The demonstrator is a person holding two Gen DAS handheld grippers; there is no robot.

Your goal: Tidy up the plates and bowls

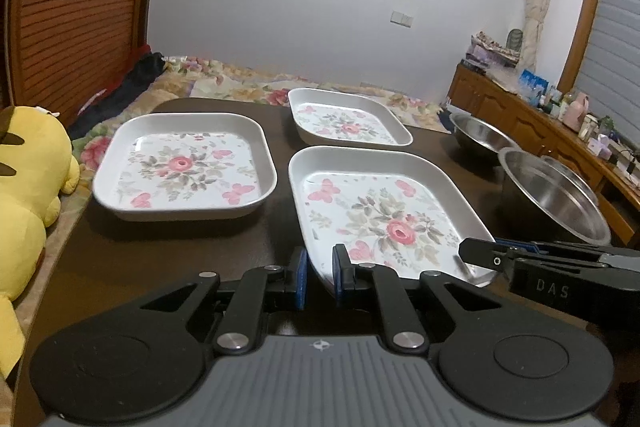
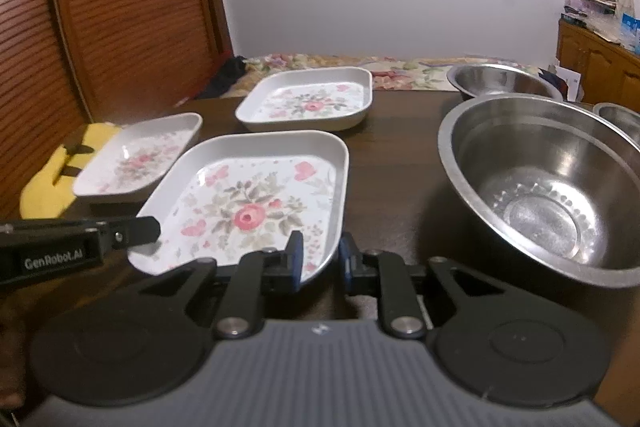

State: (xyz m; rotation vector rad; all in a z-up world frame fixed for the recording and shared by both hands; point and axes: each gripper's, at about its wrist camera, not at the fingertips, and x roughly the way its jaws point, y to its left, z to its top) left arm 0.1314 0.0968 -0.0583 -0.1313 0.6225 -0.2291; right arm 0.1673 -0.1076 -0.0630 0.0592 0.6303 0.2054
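Floral plate [image 1: 384, 223] pinched by left tongs [image 1: 320, 277], right tongs [image 2: 320, 261]

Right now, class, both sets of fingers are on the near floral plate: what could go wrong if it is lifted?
1. Both grippers, left and right, pinch only the near floral plate by its thin rim; it may tilt or slip.
2. The big steel bowl sits close on the right; a swing could knock it.

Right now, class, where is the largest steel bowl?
In the right wrist view the largest steel bowl sits on the dark table, right of the nearest floral plate.
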